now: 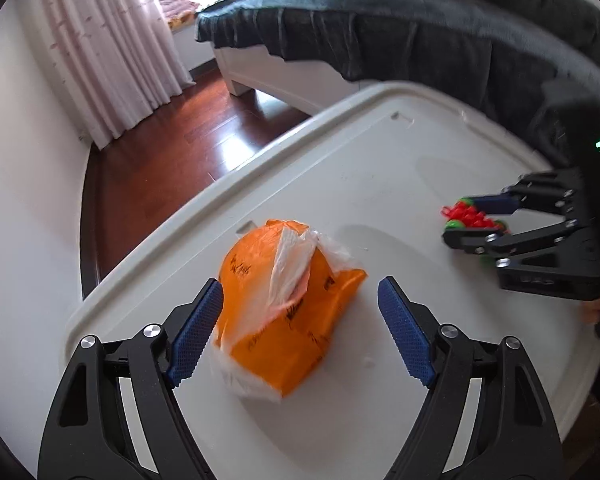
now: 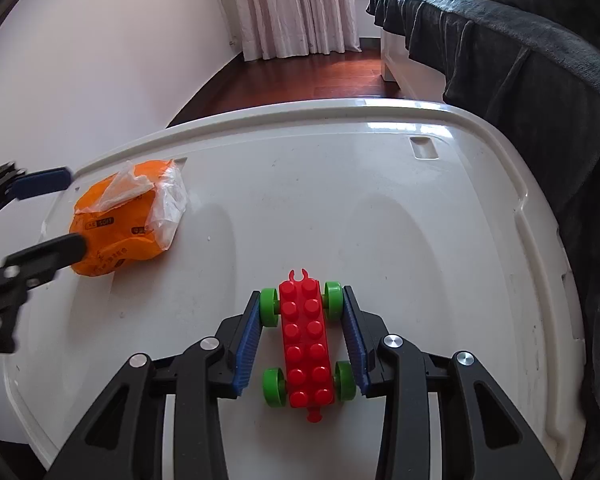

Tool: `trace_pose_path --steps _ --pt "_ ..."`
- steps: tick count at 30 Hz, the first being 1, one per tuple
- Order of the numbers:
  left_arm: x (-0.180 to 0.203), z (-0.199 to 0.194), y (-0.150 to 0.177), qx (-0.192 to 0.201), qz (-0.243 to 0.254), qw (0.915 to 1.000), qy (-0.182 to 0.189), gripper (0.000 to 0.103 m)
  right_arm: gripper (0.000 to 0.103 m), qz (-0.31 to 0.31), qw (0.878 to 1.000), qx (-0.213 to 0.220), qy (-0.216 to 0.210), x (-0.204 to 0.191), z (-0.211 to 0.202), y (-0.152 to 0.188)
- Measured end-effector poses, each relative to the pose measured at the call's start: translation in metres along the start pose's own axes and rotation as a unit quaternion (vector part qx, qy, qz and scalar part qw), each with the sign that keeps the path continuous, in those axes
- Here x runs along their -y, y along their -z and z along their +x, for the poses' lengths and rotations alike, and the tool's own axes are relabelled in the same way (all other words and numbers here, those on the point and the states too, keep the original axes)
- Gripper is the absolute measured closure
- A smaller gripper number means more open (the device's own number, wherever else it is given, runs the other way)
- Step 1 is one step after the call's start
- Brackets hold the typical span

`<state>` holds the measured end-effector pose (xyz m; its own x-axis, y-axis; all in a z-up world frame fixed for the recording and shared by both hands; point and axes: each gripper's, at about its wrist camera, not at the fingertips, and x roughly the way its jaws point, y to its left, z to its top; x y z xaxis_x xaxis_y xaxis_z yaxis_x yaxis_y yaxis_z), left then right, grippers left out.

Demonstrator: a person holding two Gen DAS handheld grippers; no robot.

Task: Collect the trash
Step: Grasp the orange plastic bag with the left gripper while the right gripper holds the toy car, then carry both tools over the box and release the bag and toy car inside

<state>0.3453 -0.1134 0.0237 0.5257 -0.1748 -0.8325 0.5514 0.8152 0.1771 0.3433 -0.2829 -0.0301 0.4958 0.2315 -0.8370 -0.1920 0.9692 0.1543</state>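
Note:
An orange plastic package (image 1: 288, 308) with clear torn film lies on the white plastic lid (image 1: 380, 168). My left gripper (image 1: 300, 320) is open, its blue pads on either side of the package, the left pad touching or nearly touching it. The package also shows in the right wrist view (image 2: 124, 220), with the left gripper (image 2: 48, 216) around it. My right gripper (image 2: 302, 320) is shut on a red toy brick car with green wheels (image 2: 306, 340), its pads against the wheels. In the left wrist view the right gripper (image 1: 474, 218) holds the car (image 1: 470, 216) at the right.
The white lid (image 2: 340, 184) has a raised rim and small recessed notches. A bed with a dark blanket (image 2: 520, 60) stands close on the right. Dark red wood floor (image 1: 172, 148), white wall and pale curtains (image 2: 296, 8) lie beyond the lid.

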Motion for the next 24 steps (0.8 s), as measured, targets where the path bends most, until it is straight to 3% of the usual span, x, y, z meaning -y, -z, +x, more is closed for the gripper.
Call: trace_pose_path --steps 4,10,11,14,17,20,24 --pt "-0.012 0.056 -0.001 -0.065 -0.029 0.997 -0.03 0.03 0.065 0.0 1.0 -0.001 -0.002 0.001 0.001 -0.001" --pt "-0.023 0.056 0.007 -0.033 -0.112 0.993 -0.016 0.05 0.065 0.005 1.0 0.002 0.0 0.002 0.004 -0.004" --pt "-0.023 0.055 0.008 -0.031 -0.119 0.9921 -0.025 0.06 0.065 0.006 1.0 0.003 0.001 0.001 0.004 -0.004" --pt "-0.034 0.041 0.016 -0.013 -0.181 0.9833 -0.015 0.071 0.065 0.014 1.0 0.006 0.0 0.001 0.0 -0.001" --pt "-0.043 0.014 0.027 0.014 -0.238 0.9711 -0.001 0.073 0.065 0.025 1.0 0.007 -0.001 0.002 -0.003 0.001" --pt "-0.042 -0.016 0.042 0.027 -0.264 0.9639 -0.012 0.073 0.065 0.036 0.999 0.008 -0.006 0.002 -0.005 0.001" --pt "-0.032 -0.052 0.064 0.016 -0.289 0.9557 -0.056 0.073 0.065 0.041 0.999 0.015 -0.019 -0.005 -0.019 0.001"
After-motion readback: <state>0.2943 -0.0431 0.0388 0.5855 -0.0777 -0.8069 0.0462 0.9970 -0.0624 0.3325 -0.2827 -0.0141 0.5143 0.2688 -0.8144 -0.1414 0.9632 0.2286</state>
